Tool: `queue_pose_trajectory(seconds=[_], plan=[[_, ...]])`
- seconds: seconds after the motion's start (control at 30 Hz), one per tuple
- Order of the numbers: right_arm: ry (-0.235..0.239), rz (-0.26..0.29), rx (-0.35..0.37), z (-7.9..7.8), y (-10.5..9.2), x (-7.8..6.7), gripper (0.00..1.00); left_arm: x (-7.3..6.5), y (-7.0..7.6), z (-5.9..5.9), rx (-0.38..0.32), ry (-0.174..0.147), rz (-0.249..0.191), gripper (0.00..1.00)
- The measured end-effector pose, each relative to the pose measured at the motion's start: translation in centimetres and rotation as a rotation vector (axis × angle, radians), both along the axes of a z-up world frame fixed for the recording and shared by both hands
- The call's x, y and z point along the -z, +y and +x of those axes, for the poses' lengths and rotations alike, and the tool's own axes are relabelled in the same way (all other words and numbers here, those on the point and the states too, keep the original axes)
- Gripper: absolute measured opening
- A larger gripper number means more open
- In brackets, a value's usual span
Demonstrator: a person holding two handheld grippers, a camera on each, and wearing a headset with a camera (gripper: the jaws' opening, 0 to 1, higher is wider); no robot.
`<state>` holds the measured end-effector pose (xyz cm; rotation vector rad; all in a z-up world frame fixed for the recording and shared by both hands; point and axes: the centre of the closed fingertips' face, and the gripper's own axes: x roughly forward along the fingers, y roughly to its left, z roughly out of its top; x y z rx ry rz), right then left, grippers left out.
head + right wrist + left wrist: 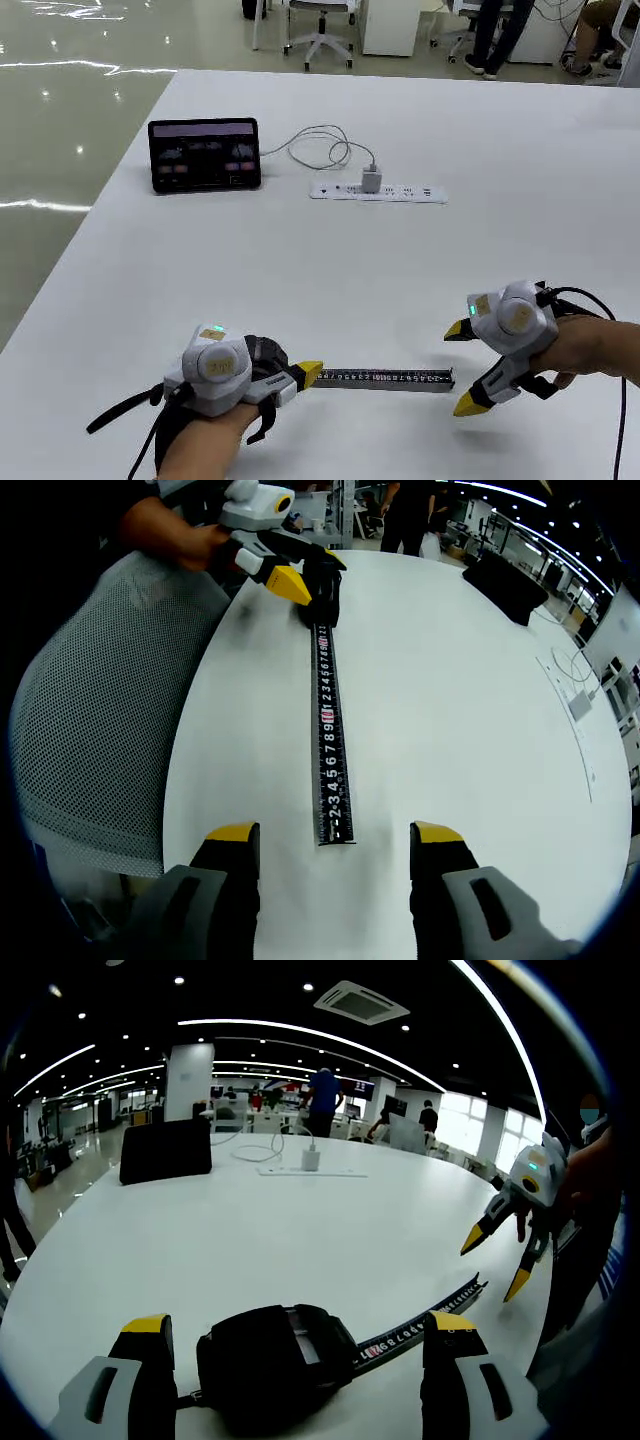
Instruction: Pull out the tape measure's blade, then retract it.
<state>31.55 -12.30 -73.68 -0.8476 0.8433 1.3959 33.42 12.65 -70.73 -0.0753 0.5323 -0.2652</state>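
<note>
Black all over, the tape measure [262,360] lies at the near edge of the white tabletop [400,270], its case [275,1360] sitting between the fingers of my left gripper [298,1325]. Those fingers [147,1360] are spread wide and stand on either side of the case; I see a gap on both sides, so they straddle it rather than pinch it. The blade [380,379] is drawn out and lies flat on the tabletop. Its long axis runs straight from the case toward my right gripper [465,368], left to right in the head view. In the right gripper view the blade [331,730] runs straight away from me, its hooked tip nearest and the case [322,590] at the far end beside the left gripper's yellow fingertip. White numerals read along it, 2 to 9, then a red mark, then the count starts again; the finer marks are too small to read. I can make out no brand on the case. The right gripper's fingers [232,850] are wide apart and hold nothing, and the blade's tip lies on the tabletop between their yellow tips, touching neither. Farther back on the tabletop stand a dark tablet [204,154] and a white power strip [378,192] with a charger [371,180] plugged in and a looped cable [320,145] between them.
</note>
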Motion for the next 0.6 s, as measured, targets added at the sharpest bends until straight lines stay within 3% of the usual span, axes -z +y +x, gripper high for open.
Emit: queue_pose_trajectory(seconds=[0.3,0.6], plan=[[0.024,-0.047,-0.055,-0.5,-0.2,1.3,0.34,0.1,0.2,0.1,-0.010,0.003,-0.007,1.00],[0.030,-0.055,-0.033,-0.1,-0.1,1.8,0.20,0.2,0.3,0.1,-0.018,0.008,-0.011,0.99]])
